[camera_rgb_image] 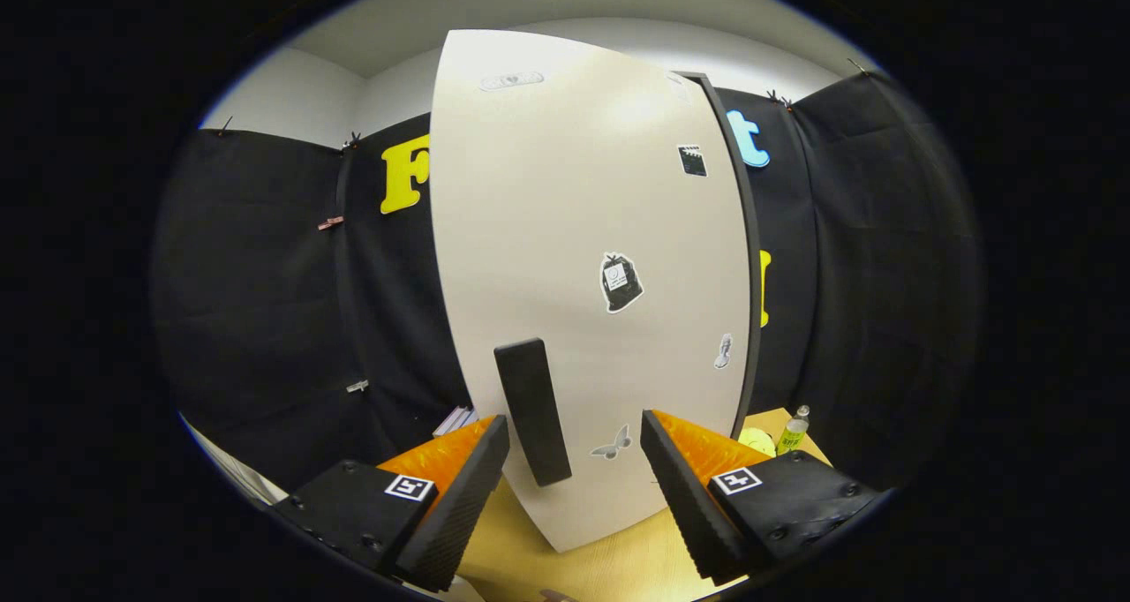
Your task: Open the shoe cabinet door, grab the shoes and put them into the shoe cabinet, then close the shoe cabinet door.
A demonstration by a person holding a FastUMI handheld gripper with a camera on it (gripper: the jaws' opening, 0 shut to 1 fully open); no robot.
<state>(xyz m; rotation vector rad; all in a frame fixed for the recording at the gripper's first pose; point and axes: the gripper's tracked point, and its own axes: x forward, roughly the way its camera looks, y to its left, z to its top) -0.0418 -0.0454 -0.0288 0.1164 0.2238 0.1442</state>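
Fingers [574, 478] stand apart, gripping nothing, at the bottom of the frame. Between and just ahead of them hangs the dark handle [532, 410] of the shoe cabinet door [583, 258], which fills the centre and looks shut. Right of the cabinet, a small bottle [794, 430] stands on the wooden surface [609, 567].

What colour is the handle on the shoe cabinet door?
Black, on the white door; the handle shows in the gripper view.
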